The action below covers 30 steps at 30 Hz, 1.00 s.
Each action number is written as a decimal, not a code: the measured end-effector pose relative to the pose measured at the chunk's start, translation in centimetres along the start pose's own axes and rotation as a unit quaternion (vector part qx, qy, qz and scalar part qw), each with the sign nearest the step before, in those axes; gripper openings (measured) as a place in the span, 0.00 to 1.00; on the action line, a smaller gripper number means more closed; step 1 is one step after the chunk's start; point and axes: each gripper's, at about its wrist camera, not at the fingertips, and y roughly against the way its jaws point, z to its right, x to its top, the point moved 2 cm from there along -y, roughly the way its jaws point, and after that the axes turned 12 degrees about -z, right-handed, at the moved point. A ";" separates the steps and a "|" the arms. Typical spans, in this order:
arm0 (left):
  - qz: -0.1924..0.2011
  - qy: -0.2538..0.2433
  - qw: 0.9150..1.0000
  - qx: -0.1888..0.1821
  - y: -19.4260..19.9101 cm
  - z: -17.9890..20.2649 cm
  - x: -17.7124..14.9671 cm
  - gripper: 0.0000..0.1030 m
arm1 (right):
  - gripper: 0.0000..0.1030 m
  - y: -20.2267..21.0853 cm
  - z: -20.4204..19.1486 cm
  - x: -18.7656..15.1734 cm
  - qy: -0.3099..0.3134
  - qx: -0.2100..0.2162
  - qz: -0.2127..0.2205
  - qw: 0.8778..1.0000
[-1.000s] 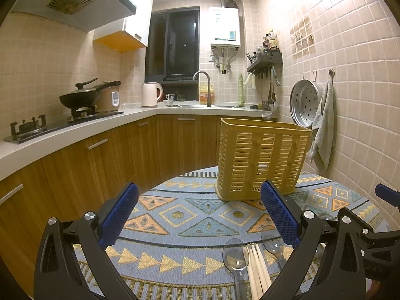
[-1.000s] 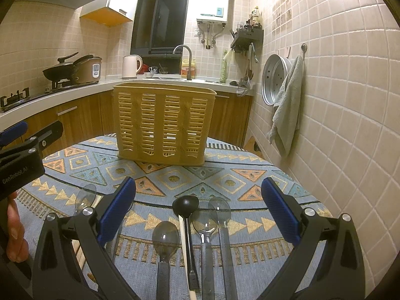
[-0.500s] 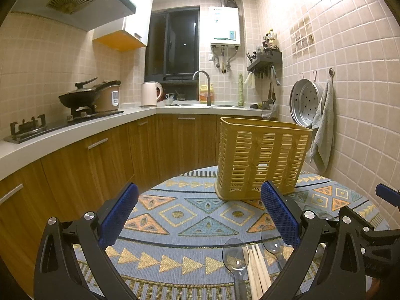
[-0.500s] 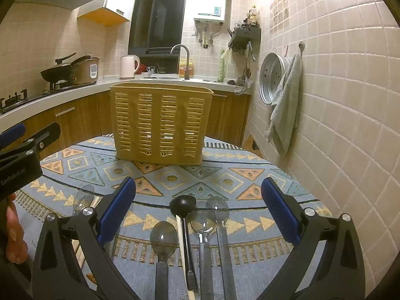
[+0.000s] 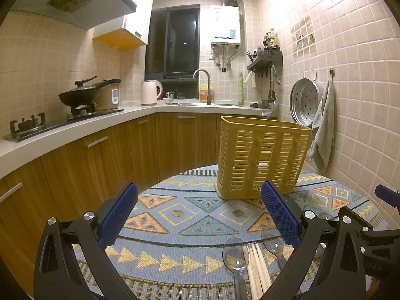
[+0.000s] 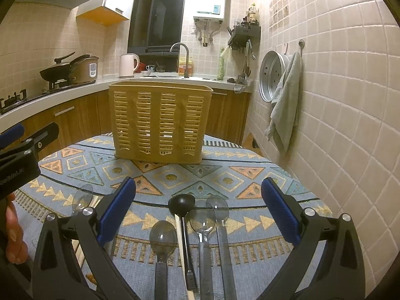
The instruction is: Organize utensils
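Observation:
A yellow slotted utensil basket stands upright at the far side of the round table; it also shows in the right wrist view. My left gripper is open and empty, above the cloth, with a clear spoon and wooden chopsticks below its right finger. My right gripper is open and empty above a row of utensils: a black ladle, clear spoons and a chopstick.
The table carries a blue patterned cloth. A tiled wall with a hanging towel and a metal pan lies to the right. Kitchen counters and wooden cabinets curve along the left and back.
The right gripper has drifted slightly, so the basket sits a little lower and nearer in its view. The left gripper has not visibly moved.

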 end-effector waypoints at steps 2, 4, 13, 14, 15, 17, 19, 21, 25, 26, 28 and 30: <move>0.001 0.001 1.000 0.001 0.0 0.0 0.0 0.93 | 0.93 0.0 0.0 0.0 -0.001 0.000 0.000 1.000; 0.000 0.002 1.000 0.000 0.0 0.0 -0.1 0.93 | 0.93 0.0 0.0 0.0 0.000 0.000 0.000 1.000; -0.001 0.002 1.000 0.000 -0.1 0.0 -0.1 0.93 | 0.93 0.0 0.0 0.0 0.001 -0.001 0.000 1.000; -0.001 0.002 1.000 0.000 -0.1 0.0 -0.1 0.93 | 0.93 -0.1 0.0 0.0 0.001 -0.001 0.000 1.000; -0.001 0.003 1.000 0.000 -0.1 0.0 -0.1 0.93 | 0.93 0.0 0.1 0.0 0.000 -0.001 0.000 1.000; -0.002 0.003 1.000 0.000 -0.1 0.0 -0.1 0.93 | 0.93 0.0 0.1 0.0 -0.002 -0.002 0.002 1.000; -0.003 0.006 1.000 -0.002 -0.2 -0.1 -0.2 0.93 | 0.93 0.0 0.2 -0.1 -0.004 0.000 -0.001 1.000; -0.004 0.009 1.000 -0.002 -0.3 -0.1 -0.2 0.93 | 0.93 -0.2 0.3 -0.1 -0.008 0.000 -0.004 1.000; -0.013 0.023 1.000 -0.015 -0.5 -0.8 0.1 0.93 | 0.93 -0.5 0.8 -0.1 -0.031 -0.009 -0.013 0.999; -0.019 0.030 0.999 -0.024 -0.7 -1.1 0.1 0.93 | 0.93 -0.6 0.9 -0.2 -0.038 -0.014 -0.017 0.999; -0.042 0.049 0.997 -0.040 -1.4 -2.0 0.1 0.93 | 0.93 -0.7 1.1 -0.1 -0.039 -0.013 -0.023 0.999; -0.088 0.064 0.992 -0.064 -2.5 -3.1 0.1 0.88 | 0.93 -1.0 1.2 0.0 -0.040 -0.013 -0.033 0.999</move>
